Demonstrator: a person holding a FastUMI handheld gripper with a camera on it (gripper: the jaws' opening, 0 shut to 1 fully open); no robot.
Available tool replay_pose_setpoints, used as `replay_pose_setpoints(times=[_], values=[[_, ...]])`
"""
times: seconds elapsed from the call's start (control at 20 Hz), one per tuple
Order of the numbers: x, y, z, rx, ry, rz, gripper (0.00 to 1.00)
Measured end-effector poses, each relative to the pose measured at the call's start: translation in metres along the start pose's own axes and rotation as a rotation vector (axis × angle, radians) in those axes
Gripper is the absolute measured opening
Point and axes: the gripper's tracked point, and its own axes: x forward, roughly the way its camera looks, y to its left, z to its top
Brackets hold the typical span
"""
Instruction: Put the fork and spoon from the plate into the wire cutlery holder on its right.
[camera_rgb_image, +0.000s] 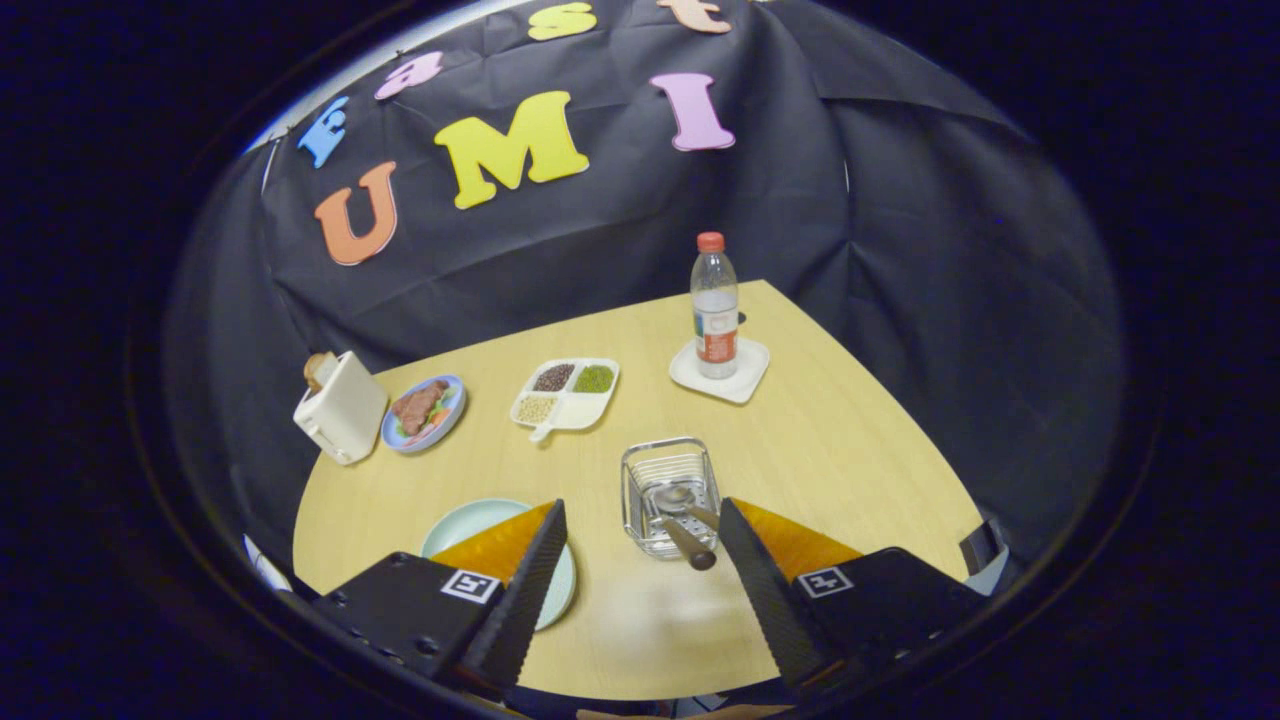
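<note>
The wire cutlery holder (669, 493) stands on the wooden table just ahead of my fingers, nearer the right one. A spoon (683, 498) and a second dark-handled utensil (688, 543) lean inside it, handles pointing toward me. The pale green plate (470, 522) lies to the holder's left, partly hidden behind my left finger; its visible part is bare. My gripper (640, 525) hovers above the table's near side, open wide, with nothing between its fingers.
Farther back stand a water bottle (714, 306) on a white square coaster (745, 378), a white divided tray (565, 393) of beans, a blue plate (424, 411) with food, and a white toaster (341, 407). The table edge (900, 420) curves along the right.
</note>
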Motion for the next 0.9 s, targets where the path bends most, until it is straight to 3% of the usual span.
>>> replay_pose_setpoints(times=[0.15,0.35,0.75,0.9], values=[[-0.019,0.011,0.004,-0.019,-0.081,0.002,0.95],[-0.057,0.023,0.004,-0.061,-0.202,-0.03,0.96],[-0.161,0.076,-0.014,-0.148,-0.496,0.004,0.96],[-0.197,0.097,-0.03,-0.163,-0.58,0.056,0.96]])
